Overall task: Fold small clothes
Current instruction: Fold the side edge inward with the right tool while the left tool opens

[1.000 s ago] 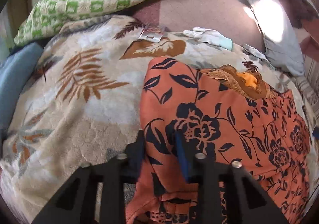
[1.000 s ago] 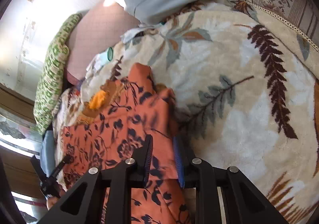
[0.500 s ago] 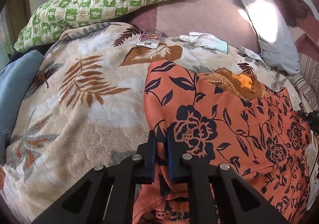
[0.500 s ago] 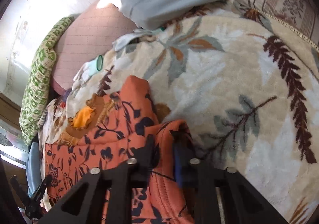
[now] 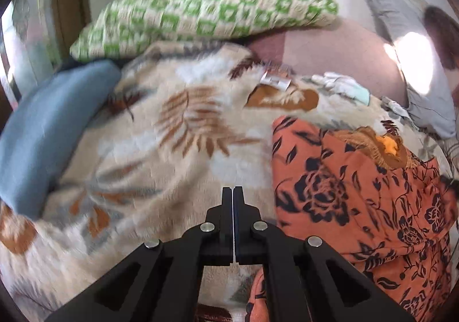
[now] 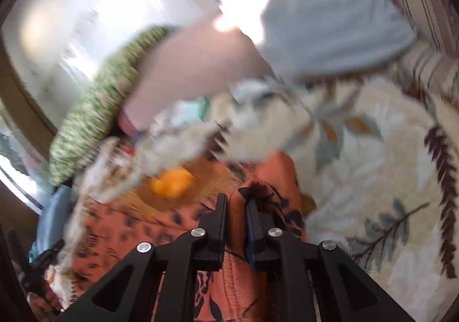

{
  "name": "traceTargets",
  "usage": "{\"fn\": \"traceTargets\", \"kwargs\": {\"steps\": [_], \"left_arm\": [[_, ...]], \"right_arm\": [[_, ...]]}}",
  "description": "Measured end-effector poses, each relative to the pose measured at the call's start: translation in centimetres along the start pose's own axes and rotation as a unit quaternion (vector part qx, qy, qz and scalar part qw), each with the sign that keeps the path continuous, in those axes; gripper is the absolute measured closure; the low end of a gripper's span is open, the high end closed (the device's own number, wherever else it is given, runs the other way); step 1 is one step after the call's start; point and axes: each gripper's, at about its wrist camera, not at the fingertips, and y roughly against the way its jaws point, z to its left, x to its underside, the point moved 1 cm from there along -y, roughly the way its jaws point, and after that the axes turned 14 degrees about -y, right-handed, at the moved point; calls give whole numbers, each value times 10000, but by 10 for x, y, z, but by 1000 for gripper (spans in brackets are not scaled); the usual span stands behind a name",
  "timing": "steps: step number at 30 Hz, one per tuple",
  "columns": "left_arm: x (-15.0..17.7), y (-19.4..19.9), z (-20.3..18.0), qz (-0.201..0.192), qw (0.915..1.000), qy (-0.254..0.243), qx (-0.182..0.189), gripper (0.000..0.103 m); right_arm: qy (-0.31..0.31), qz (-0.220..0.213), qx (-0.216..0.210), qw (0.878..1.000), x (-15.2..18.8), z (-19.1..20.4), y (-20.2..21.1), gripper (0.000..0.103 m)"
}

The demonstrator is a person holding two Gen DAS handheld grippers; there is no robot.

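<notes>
An orange garment with dark blue flowers (image 5: pixel 358 201) lies on a leaf-patterned cream blanket (image 5: pixel 160 150), at the right of the left wrist view. My left gripper (image 5: pixel 233 193) is shut with nothing between its fingers, over the blanket just left of the garment's edge. In the blurred right wrist view, my right gripper (image 6: pixel 236 201) is shut on a bunched fold of the orange garment (image 6: pixel 238 250) and holds it raised. An orange patch (image 6: pixel 172 183) at the garment's neck lies just beyond.
A green checked pillow (image 5: pixel 206 9) and a pink cushion (image 5: pixel 338 55) lie at the back. A blue pillow (image 5: pixel 48 124) is at the left, a grey pillow (image 5: pixel 401 44) at the right. A white glove (image 5: pixel 341 87) and a small packet (image 5: pixel 275 79) lie on the blanket.
My left gripper has lost the garment edge, shut fully and moved left over the blanket. My right gripper has carried its fold of garment toward the neck patch.
</notes>
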Motion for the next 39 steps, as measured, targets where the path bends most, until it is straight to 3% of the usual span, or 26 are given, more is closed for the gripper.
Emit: {"fn": "traceTargets", "kwargs": {"steps": [2,3,5,7,9,10,11,13,15,16,17,18,20,23,27,31,34,37,38,39], "left_arm": [[-1,4,-4,-109,9999,-112,-34,103],[-4,10,-8,-257,9995,-183,-24,103],[-11,23,-14,-568,9981,-249,-39,103],[-16,30,-19,-819,9965,-186,25,103],[-23,27,-27,-846,9960,-165,249,102],[-26,23,-33,-802,9960,-198,350,102],[-28,19,-41,-786,9958,-242,413,102],[-29,11,-60,-740,9946,-463,568,101],[-28,0,-82,-547,9926,-836,685,90],[-26,-5,-91,-425,9920,-1018,616,80],[-23,-12,-96,-270,9918,-1165,440,78],[-19,-20,-97,-59,9918,-1251,246,78],[-10,-38,-86,317,9925,-1159,239,63],[-11,-37,-67,347,9958,-640,557,61],[-11,-34,-69,337,9967,-681,281,57],[-8,-31,-76,323,9960,-830,65,57],[-7,-33,-75,327,9955,-889,-4,52],[-5,-36,-71,368,9963,-772,42,48],[-4,-37,-69,389,9966,-728,76,47],[-3,-37,-68,391,9967,-703,103,47]], "right_arm": [[-399,684,274,9965,0,-18,-30,88],[-584,800,312,9946,-2,-23,-32,88],[-665,501,231,9963,-9,-22,-14,88],[-392,-86,479,9980,-17,-13,15,88],[-134,-615,577,9963,-18,-4,42,88],[-71,-704,353,9969,-15,1,52,88],[-22,-580,11,9983,-11,7,56,88],[112,211,-531,9983,4,22,44,88],[348,826,-368,9953,26,31,28,88],[487,1006,-159,9936,37,33,20,88],[560,1111,73,9922,43,31,13,88],[538,1215,314,9906,47,23,7,88],[193,1472,803,9857,48,-9,-5,90],[-791,1761,92,9812,34,-49,-2,93],[-333,936,182,9949,19,-39,33,87],[-108,467,-187,9987,9,-20,39,87],[-78,753,-498,9959,6,-13,16,87],[47,943,-2,9955,15,-10,-24,87],[165,767,295,9965,15,-12,-32,90],[61,588,211,9980,11,-16,-31,93]]}}
